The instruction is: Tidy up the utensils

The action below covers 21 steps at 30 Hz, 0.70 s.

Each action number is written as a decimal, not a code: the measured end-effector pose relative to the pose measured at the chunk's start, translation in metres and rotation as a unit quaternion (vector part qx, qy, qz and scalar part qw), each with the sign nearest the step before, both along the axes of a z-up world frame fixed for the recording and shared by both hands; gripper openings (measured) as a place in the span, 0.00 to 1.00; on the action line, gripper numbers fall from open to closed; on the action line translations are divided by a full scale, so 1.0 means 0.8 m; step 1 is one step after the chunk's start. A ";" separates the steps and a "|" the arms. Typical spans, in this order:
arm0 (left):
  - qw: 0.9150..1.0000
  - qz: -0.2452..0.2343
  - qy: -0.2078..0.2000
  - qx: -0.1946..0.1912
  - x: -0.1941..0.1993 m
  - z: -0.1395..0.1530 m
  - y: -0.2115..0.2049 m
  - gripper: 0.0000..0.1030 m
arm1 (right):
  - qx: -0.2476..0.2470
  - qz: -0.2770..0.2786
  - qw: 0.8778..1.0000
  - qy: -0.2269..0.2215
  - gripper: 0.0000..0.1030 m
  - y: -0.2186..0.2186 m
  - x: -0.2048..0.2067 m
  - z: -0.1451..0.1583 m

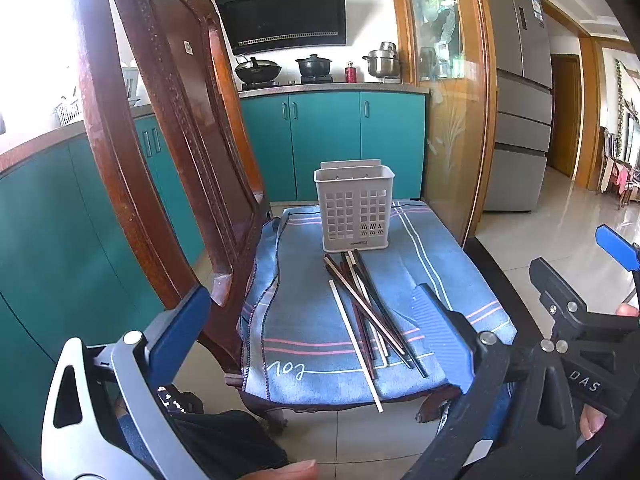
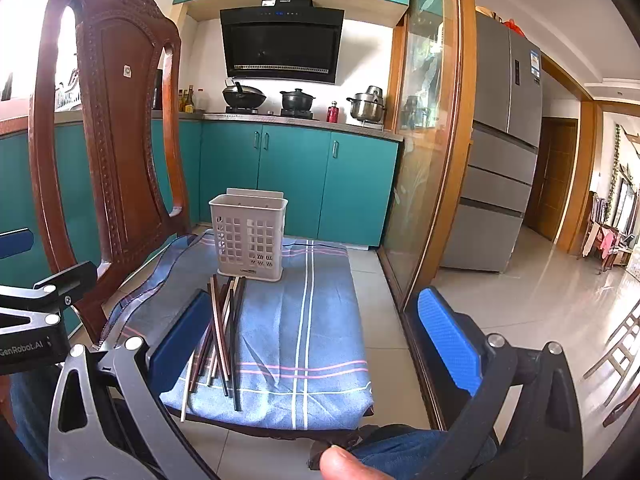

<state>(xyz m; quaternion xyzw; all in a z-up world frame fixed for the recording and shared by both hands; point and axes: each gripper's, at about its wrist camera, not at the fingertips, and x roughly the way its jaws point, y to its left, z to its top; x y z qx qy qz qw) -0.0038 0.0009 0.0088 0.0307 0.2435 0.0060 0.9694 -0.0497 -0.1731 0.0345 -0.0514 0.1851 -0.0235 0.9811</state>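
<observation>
Several chopsticks (image 1: 366,312), dark and pale, lie in a loose pile on a blue striped cloth (image 1: 304,312) that covers a chair seat. Behind them a white perforated utensil basket (image 1: 354,208) stands upright. The same chopsticks (image 2: 224,332) and basket (image 2: 248,234) appear in the right wrist view. My left gripper (image 1: 316,324) hovers open in front of the seat, nothing between its blue pads. My right gripper (image 2: 316,340) is open too, short of the pile, and holds nothing. The right gripper's fingers (image 1: 616,246) show at the right edge of the left wrist view.
The chair's carved wooden backrest (image 1: 168,128) rises at the left of the seat. A glass sliding door with a wooden frame (image 1: 460,120) stands to the right. Teal cabinets (image 1: 332,140) and a stove with pots are behind. A person's thumb (image 2: 344,462) and knees are below.
</observation>
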 end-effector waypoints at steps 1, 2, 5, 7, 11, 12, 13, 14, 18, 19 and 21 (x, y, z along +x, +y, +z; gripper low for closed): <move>1.000 0.000 0.000 0.000 0.000 0.000 0.001 0.97 | 0.000 0.000 1.000 0.000 0.98 0.000 0.000 0.000; 1.000 0.000 0.000 0.001 0.000 0.001 0.001 0.97 | 0.000 0.000 1.000 0.000 0.98 0.000 0.000 0.000; 1.000 -0.001 -0.002 0.003 -0.004 0.004 0.000 0.97 | 0.002 0.001 1.000 -0.001 0.98 -0.001 -0.001 0.001; 1.000 -0.002 -0.002 0.004 -0.006 0.005 -0.002 0.97 | 0.001 0.001 1.000 -0.002 0.98 -0.001 -0.003 0.000; 1.000 -0.003 -0.001 0.005 -0.005 0.004 -0.002 0.97 | 0.001 0.000 1.000 -0.003 0.98 -0.002 -0.005 0.000; 1.000 -0.003 -0.001 0.005 -0.005 0.004 -0.001 0.97 | 0.000 0.000 1.000 -0.003 0.98 -0.001 -0.004 0.001; 1.000 -0.004 -0.001 0.005 -0.004 0.004 0.000 0.97 | 0.000 0.000 1.000 -0.002 0.98 -0.001 -0.004 0.000; 1.000 -0.004 -0.001 0.006 -0.005 0.003 -0.004 0.97 | 0.000 0.000 1.000 -0.002 0.98 -0.001 -0.005 0.000; 1.000 -0.004 0.001 0.006 -0.003 0.003 0.000 0.97 | -0.001 0.000 1.000 -0.002 0.98 -0.001 -0.006 0.000; 1.000 -0.004 0.001 0.007 -0.004 0.002 -0.004 0.97 | -0.001 0.000 1.000 -0.002 0.98 -0.001 -0.006 0.000; 1.000 -0.004 0.001 0.006 -0.003 0.002 -0.002 0.97 | -0.001 0.000 1.000 -0.002 0.98 -0.001 -0.006 0.000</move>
